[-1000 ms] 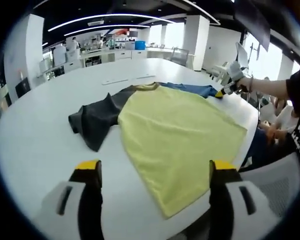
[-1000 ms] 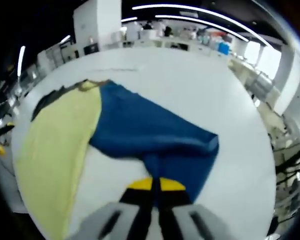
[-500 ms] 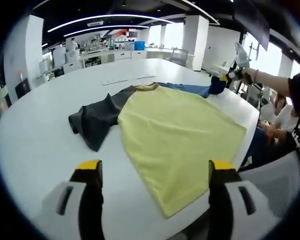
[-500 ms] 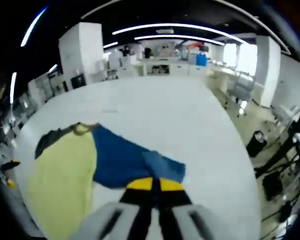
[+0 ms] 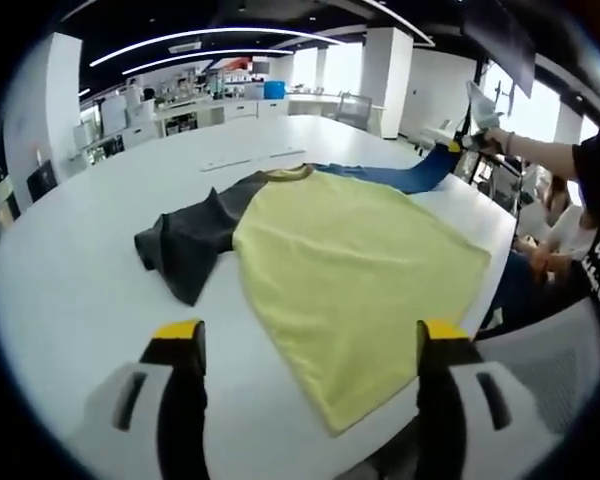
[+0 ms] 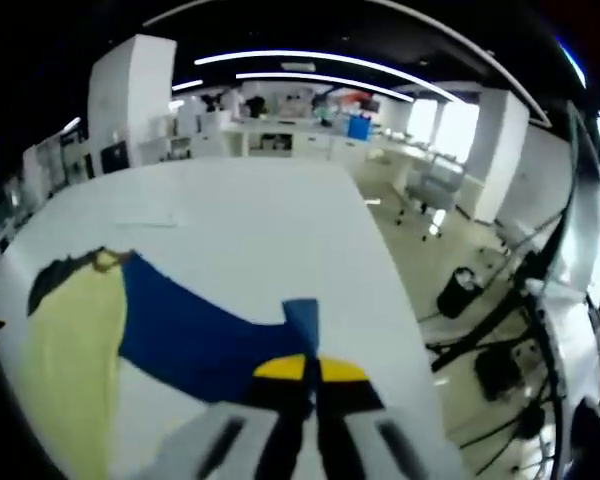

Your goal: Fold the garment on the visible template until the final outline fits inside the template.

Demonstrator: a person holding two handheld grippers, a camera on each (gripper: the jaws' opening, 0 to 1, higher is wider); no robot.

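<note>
- The garment [image 5: 360,270], a shirt with a yellow body, one dark sleeve [image 5: 185,240] and one blue sleeve [image 6: 195,335], lies spread on the white table [image 5: 70,290]; its yellow hem reaches the near table edge in the left gripper view
- Right gripper [image 6: 311,372]: jaws pressed together on the cuff end of the blue sleeve, which rises from the table to the yellow tips
- Left gripper [image 5: 310,330]: jaws wide apart, holding nothing, hanging above the table just short of the hem
- Governing relation: the blue sleeve runs as a long strip from the collar [image 6: 107,262] out to the right gripper, so its long axis points away from the yellow body; a fold, judged from the task, would carry the cuff back along that axis over the body, and the right gripper is already on it
- The left gripper view shows the whole garment, the dark sleeve bunched at the far side, and the right gripper [image 5: 467,145] raised at the table's far corner
- The right gripper view shows the pinch itself and the floor beyond the table edge
- A template outline cannot be made out in either view
</note>
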